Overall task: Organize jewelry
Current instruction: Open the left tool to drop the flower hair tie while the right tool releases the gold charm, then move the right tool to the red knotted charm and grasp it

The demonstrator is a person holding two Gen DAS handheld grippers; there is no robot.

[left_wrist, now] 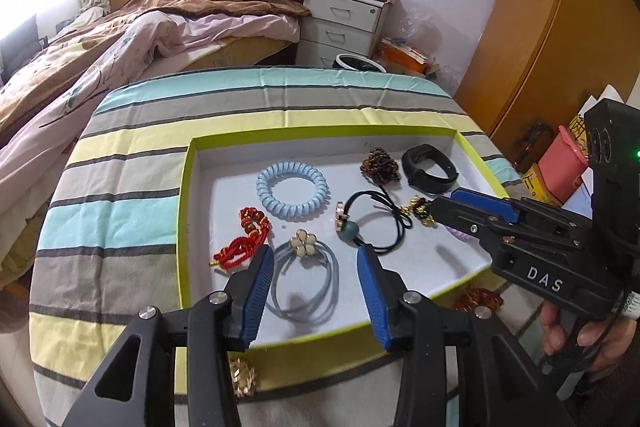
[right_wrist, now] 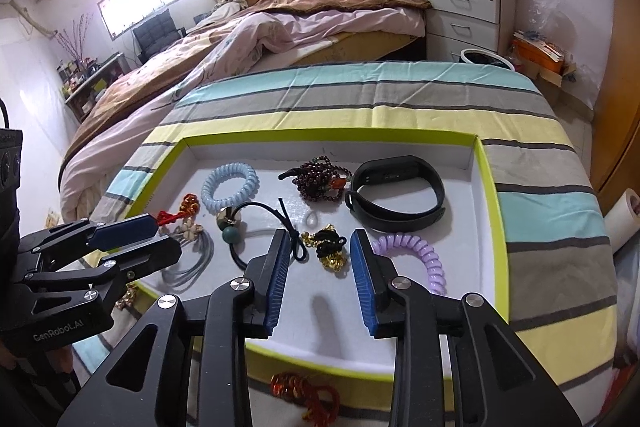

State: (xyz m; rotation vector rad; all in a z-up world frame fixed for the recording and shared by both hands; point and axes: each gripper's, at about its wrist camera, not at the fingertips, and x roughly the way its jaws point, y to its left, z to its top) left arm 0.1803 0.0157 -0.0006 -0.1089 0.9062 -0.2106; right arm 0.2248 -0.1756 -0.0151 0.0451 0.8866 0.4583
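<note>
— Why do both tools hang over the tray (right_wrist: 490, 187)?
— Sorting. The right gripper (right_wrist: 319, 247), spread and empty, straddles the gold-and-black charm (right_wrist: 329, 246); the left gripper (left_wrist: 316, 259), also released, brackets the grey flower hair tie (left_wrist: 305, 275) near the tray's front.

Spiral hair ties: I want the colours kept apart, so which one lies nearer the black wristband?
The purple spiral hair tie, just in front of the black wristband at the tray's right side. The light blue spiral hair tie lies towards the left, beyond the dark bead bracelet.

A matt white cardboard tray with lime rim (left_wrist: 185, 187) is seen on creased striped cotton cloth (left_wrist: 120, 211); at its ten o'clock, a glossy pale-blue plastic coil band (left_wrist: 292, 194) is laid.
</note>
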